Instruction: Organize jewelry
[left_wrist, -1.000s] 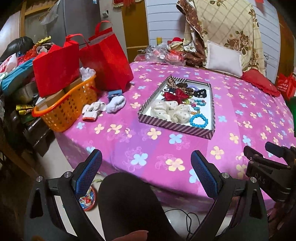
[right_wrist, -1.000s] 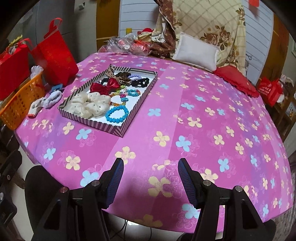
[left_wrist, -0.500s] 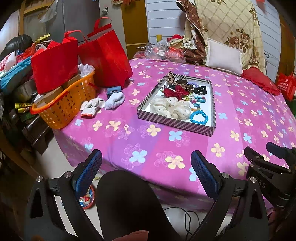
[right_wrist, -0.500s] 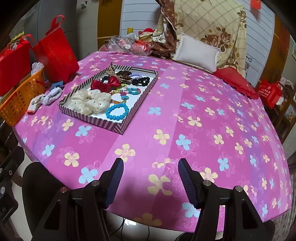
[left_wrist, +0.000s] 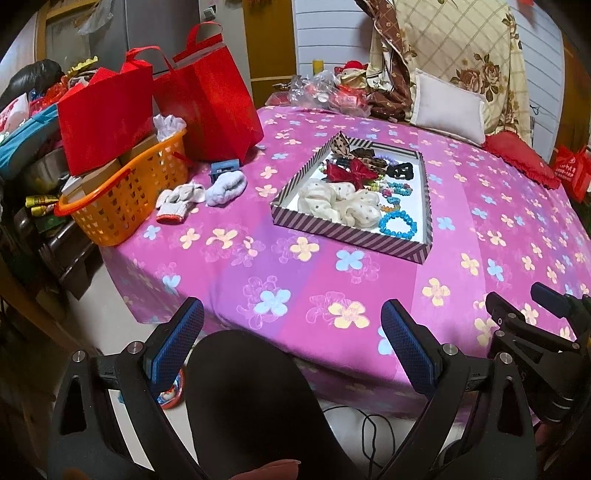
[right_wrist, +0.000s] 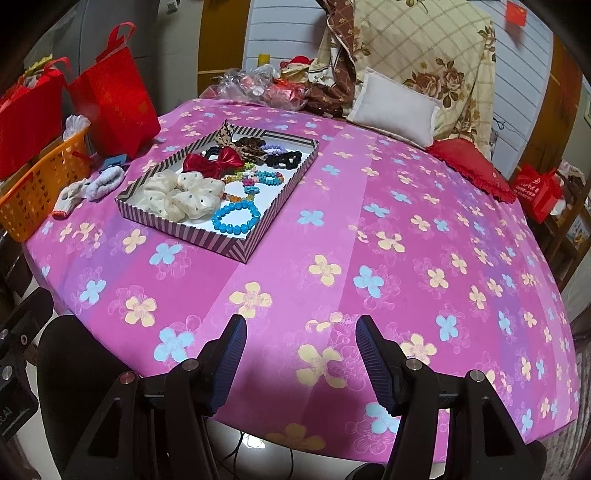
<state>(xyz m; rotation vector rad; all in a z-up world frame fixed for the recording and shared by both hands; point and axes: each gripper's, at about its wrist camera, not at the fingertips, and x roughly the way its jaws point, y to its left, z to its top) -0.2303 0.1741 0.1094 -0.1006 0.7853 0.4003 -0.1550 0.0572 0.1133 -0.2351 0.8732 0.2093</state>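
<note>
Surface: bed with pink flowered sheet (right_wrist: 388, 206); all the task's things sit on it.
Tray: striped shallow tray (left_wrist: 343, 236), on the sheet left of centre, well ahead of both grippers.
Tray contents, near end: cream scrunchies (right_wrist: 184, 194) and a blue bead bracelet (right_wrist: 236, 218), side by side and just touching.
Tray contents, middle: red bow (right_wrist: 210, 164); small mixed bead bracelets (right_wrist: 258, 179) to its right.
Tray contents, far end: leopard-print hair tie (left_wrist: 341, 142) leaning on the far rim; black scrunchie (right_wrist: 284, 159); other dark pieces too small to sort out.
Outside the tray: blue hair claw (left_wrist: 223, 168) on the sheet beside the red bags (left_wrist: 207, 92); white and grey socks (left_wrist: 203, 195) near the orange basket (left_wrist: 122, 206). No beads or bracelets seen loose on the sheet.
Left gripper: (left_wrist: 291, 343) fingers spread wide, nothing between them; held low off the near edge of the bed above a dark-clothed knee (left_wrist: 251, 398).
Right gripper: (right_wrist: 301, 360) fingers spread, holding nothing; over the near edge of the sheet, well short of the tray.
Progress, judgement: every visible piece of jewelry lies inside the tray, loosely grouped by kind but overlapping in the middle. This fits either a gathered tray with the job nearly closed, or a mixed tray awaiting sorting; the pictures do not settle which.
Possibly left: the hair claw, if it counts as part of the set.
</note>
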